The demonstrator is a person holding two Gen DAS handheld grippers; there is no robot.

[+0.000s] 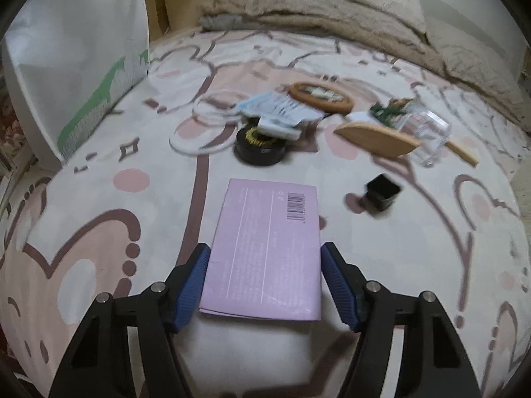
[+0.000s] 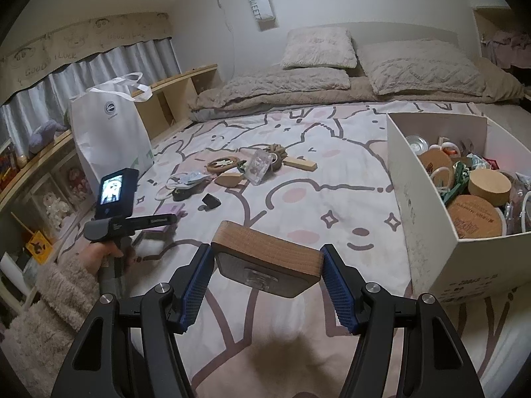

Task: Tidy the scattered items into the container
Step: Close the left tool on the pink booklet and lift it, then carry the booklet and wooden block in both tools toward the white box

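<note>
While the left gripper straddles the near end of a lilac booklet lying flat on the bedspread, its blue pads sit at the booklet's two long edges; whether they press on it I cannot tell. The right gripper pinches a wooden block (rounded corners, a clear fitting on its underside), held above the bedspread. The white container stands by the bed's right edge, already holding cork lids and other small things. Towards the middle of the bed lie scattered items: a black round tin, a small black cup, a clear jar on its side, an oval wooden frame. A white bag stands at the left edge.
</note>
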